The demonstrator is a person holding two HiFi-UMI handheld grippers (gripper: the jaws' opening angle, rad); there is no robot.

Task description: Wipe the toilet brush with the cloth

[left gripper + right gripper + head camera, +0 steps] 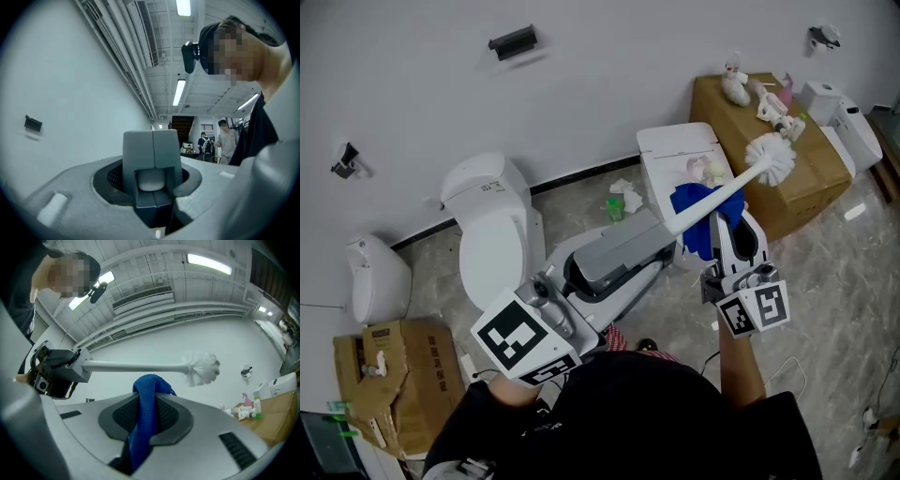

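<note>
Brush is being held up in the air over the floor, shaft running level and bristle head pointing toward the cardboard box. Left claw is clamping the handle end: in the left gripper view the two jaws are closing together round the white handle tip, nothing else between them. The right gripper view is showing that same claw gripping the shaft at its left end, with the brush stretching across to the white bristles.

Right claw is pinching a blue cloth, jaws narrow on it. The cloth is bunching up between the jaws and sticking out past the tips, hanging down on the near side. Its top fold is sitting right under the shaft, roughly mid-length; probably touching, but the angle isn't settling it. In the head view the shaft is crossing over the cloth.

Toilet is standing by the wall, left of both claws and well apart from the brush.
</note>
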